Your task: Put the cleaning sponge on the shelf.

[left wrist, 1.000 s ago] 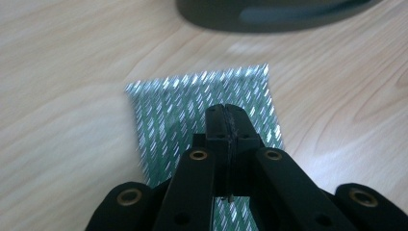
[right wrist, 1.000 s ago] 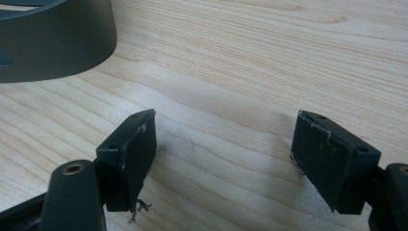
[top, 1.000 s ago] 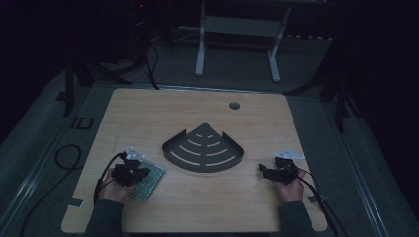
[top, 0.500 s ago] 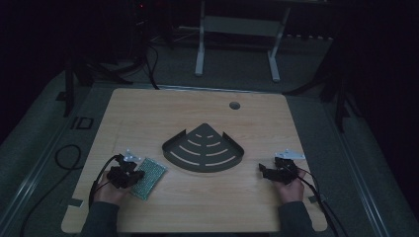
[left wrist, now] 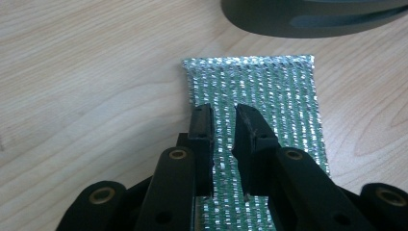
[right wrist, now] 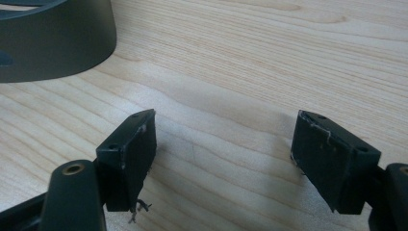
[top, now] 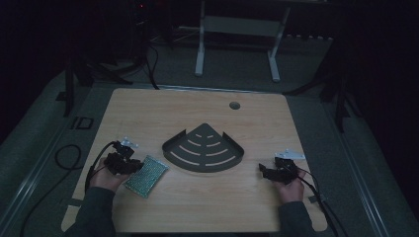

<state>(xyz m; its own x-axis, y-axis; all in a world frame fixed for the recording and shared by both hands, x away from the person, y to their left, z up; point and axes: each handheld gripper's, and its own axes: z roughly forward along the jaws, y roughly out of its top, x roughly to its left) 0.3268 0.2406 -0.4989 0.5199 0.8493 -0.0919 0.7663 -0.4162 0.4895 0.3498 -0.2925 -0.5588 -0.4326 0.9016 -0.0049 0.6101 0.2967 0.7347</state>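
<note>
shifted since the earlier frames: left gripper (top: 129, 160), drawn slightly back toward 7 o'clock off the sponge cloth, jaws just opening, a narrow gap now between them, pads not pressing on anything; right gripper unchanged in place.

wooden table (top: 197, 113): light grain, round cable hole toward 1 o'clock.

corner shelf (top: 203, 149): dark, fan-shaped, slotted, raised rim, at table centre; curved wall at 12 to 1 o'clock in left gripper view (left wrist: 312, 19), at 10 o'clock in right gripper view (right wrist: 53, 43).

sponge cloth (top: 146, 176): green, silver-flecked, rectangular, flat on the wood at 7 o'clock of the shelf, just beside it without touching; in left gripper view (left wrist: 269, 96) lying under and beyond the jaw tips.

right gripper (top: 269, 172): at 4 o'clock of the shelf, held low over bare wood, jaws wide apart (right wrist: 223, 144), nothing between them.

hands: one behind each gripper, sleeves entering from 6 o'clock.
</note>
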